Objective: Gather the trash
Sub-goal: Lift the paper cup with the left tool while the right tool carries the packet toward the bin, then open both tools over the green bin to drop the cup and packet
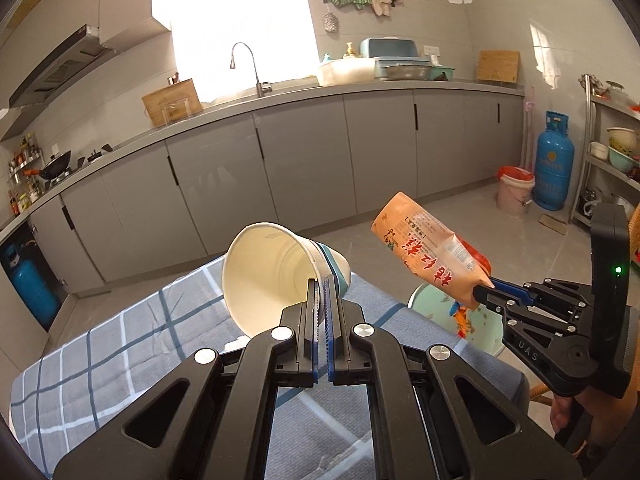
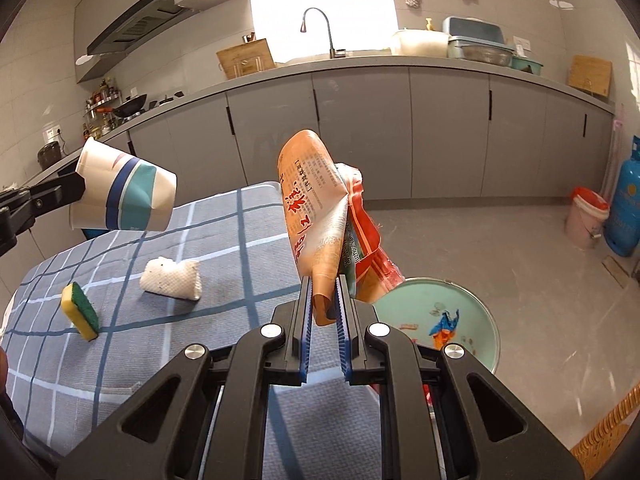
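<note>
The left hand-held gripper [image 1: 322, 280] is clamped tight on the rim wall of a paper cup [image 1: 276, 276], which lies tipped on its side in the air above the checked cloth of the table [image 1: 120, 344], mouth turned back toward the camera. The right hand-held gripper [image 2: 324, 292] is pinched nearly closed on the lower corner of an orange snack bag [image 2: 316, 216], whose long axis stands up and away from the jaws. The pale green bin [image 2: 472, 304] sits on the floor just past the table's right edge, below and right of the bag, so the right hand is judged nearer to it, while the cup must cross over from the left.
</note>
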`<action>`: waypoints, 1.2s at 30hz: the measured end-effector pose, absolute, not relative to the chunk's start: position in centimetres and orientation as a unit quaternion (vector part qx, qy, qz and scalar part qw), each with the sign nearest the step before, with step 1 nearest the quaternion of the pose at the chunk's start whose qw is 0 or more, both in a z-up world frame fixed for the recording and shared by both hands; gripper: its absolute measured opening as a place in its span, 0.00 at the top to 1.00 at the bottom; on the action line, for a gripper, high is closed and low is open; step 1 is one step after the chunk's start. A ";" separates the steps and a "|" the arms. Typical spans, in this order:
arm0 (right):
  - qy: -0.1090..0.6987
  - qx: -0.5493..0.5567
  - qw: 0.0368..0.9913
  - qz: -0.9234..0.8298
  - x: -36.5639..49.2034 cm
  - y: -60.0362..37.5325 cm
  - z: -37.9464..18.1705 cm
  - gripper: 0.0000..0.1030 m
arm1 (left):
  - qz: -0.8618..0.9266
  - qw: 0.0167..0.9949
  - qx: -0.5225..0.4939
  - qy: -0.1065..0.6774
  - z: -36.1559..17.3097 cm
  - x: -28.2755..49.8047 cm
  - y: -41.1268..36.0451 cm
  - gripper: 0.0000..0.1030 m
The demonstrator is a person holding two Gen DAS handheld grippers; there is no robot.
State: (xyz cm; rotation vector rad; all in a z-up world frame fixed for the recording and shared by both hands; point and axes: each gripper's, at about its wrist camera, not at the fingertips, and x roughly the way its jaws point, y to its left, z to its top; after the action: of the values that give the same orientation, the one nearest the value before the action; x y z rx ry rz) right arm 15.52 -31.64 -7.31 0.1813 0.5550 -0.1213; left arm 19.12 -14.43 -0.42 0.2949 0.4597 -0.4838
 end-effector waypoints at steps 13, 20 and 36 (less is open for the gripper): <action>0.295 0.123 0.941 -0.111 15.0 -37.2 -10.5 0.87 | -0.318 0.906 0.165 0.228 -2.4 19.5 -22.3 0.96; 0.310 0.137 0.932 -0.130 15.2 -40.1 -12.7 0.87 | -0.340 0.889 0.174 0.254 -4.8 21.2 -26.8 0.96; 0.344 0.158 0.914 -0.145 16.9 -44.1 -17.2 0.86 | -0.371 0.856 0.196 0.301 -9.7 23.2 -32.8 0.96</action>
State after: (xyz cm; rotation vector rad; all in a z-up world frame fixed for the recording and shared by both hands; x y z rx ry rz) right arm 16.88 -44.10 -17.20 0.3250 0.7092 -0.2996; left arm 23.25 -32.76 -9.74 0.4113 0.6332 -0.7795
